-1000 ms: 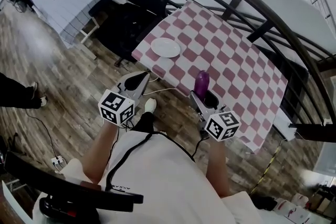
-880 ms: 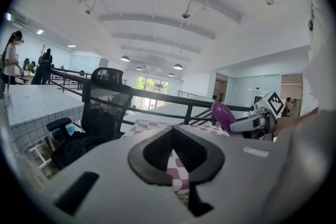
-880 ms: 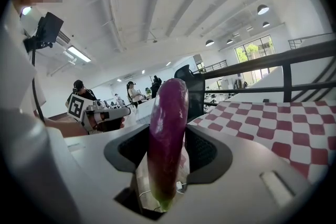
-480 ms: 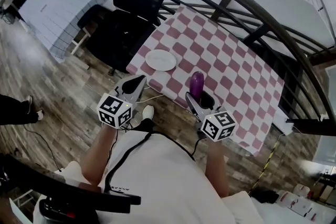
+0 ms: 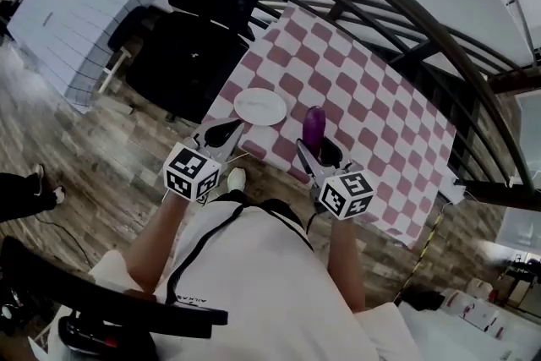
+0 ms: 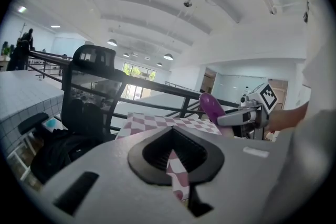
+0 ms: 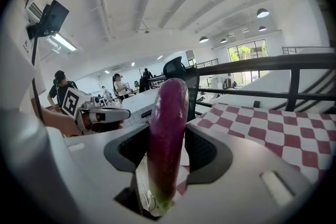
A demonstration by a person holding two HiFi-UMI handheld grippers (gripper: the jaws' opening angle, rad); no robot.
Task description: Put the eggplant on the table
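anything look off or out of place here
Nothing looks spilled or damaged. The one oddity is that the eggplant stands upright, clamped in the right gripper by the checked table's near edge, not lying on it.

White shirt (image 5: 254,283), black cable (image 5: 188,258); grey left claw (image 5: 226,131), grey right claw (image 5: 311,150).

1. The long purple eggplant (image 7: 167,113) in your right gripper (image 7: 167,152) has smooth, glossy skin.
2. That gripper's shell looks like matt grey plastic, and its pads (image 7: 201,153) are black and ribbed.
3. The pink-and-white checked tablecloth (image 5: 372,97) reads as matt cloth.
4. The round white plate (image 5: 260,106) looks smooth.
5. The floor (image 5: 76,139) shows grey wood-grain planks.
6. The dark curved railing (image 5: 423,23) looks like painted metal.
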